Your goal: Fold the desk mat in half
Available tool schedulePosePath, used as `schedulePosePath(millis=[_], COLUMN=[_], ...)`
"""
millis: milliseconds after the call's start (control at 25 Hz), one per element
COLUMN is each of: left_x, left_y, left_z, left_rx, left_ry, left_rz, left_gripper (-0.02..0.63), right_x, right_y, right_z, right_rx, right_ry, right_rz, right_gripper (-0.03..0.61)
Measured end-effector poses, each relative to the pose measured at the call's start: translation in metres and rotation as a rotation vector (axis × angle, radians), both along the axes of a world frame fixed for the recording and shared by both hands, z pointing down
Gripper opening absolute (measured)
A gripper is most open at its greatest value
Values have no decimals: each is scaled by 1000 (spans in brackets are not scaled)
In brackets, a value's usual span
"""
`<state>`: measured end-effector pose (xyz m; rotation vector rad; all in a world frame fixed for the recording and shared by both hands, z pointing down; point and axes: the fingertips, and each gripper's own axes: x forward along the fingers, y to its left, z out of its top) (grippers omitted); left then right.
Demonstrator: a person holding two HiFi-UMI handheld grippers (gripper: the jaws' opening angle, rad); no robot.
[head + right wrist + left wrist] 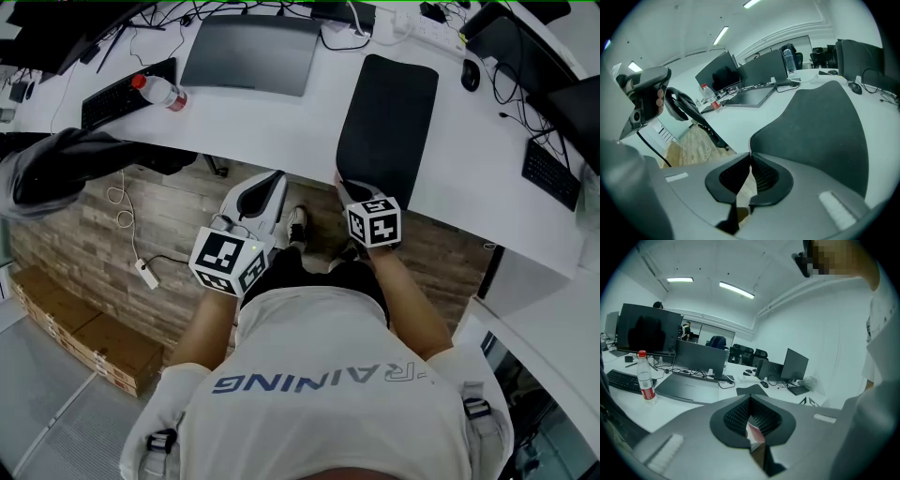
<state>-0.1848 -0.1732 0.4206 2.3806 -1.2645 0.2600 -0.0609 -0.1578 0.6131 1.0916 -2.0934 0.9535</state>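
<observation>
A black desk mat [386,127] lies flat on the white desk [281,131], reaching from the near edge toward the back. My right gripper [344,190] is at the mat's near left corner. In the right gripper view its jaws [750,153] are shut, with the corner's stitched edge pinched between them and the rest of the mat [820,117] spread out ahead. My left gripper [277,178] hangs below the desk's near edge, left of the mat and apart from it. Its jaws [750,398] are shut on nothing, and the mat [752,390] shows far beyond them.
A water bottle [161,91] and a keyboard [117,94] sit at the left, a closed grey laptop [251,52] behind. A mouse [471,75] and another keyboard [548,173] lie right of the mat. Cardboard boxes [84,337] rest on the floor.
</observation>
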Motion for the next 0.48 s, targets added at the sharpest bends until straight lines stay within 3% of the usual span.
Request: schedulePosePath(millis=[480], left_x=[-3], left_y=[-5], left_z=[0], left_rx=[-1], left_ry=[5], left_rz=[3], left_gripper=[-2], right_x=[11], right_y=[15], right_z=[25], right_rx=[-90], right_ry=[60], right_rz=[-12], right_gripper=[32])
